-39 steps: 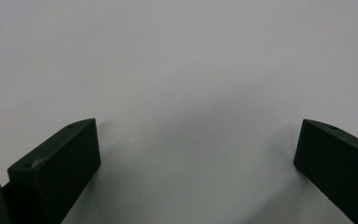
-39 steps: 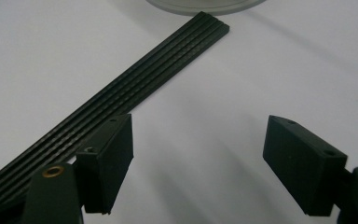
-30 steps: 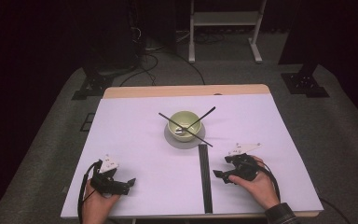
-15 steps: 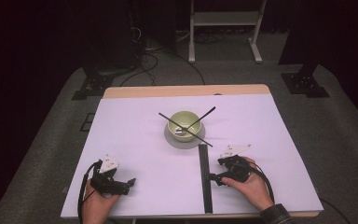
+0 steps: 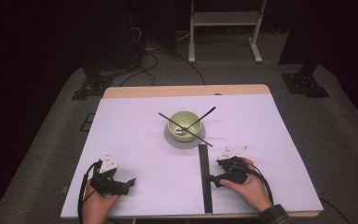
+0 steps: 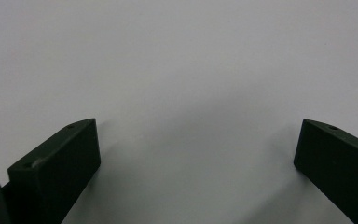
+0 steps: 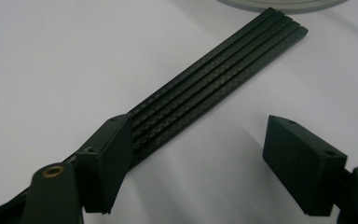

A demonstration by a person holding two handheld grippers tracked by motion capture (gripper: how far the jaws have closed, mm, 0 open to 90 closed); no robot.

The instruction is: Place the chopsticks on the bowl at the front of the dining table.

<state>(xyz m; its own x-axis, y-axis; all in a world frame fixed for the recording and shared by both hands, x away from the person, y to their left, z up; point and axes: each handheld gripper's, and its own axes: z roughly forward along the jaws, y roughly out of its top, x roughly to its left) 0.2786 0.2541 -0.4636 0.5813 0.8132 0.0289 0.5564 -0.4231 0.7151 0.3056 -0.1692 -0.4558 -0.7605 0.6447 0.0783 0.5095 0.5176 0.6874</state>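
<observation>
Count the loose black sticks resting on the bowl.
2. One stick slants from the bowl's far-left down past its near-right rim; the other stick leans out over the far-right rim. They cross inside the bowl.

In the right gripper view, the black ribbed strip (image 7: 205, 88) is running under the lower-left jaw, its near end hidden, and the grey plate (image 7: 279, 3) is being cut off by the top edge. In the high view's centre, the small item inside the green bowl (image 5: 183, 122) is staying too small to tell.
</observation>
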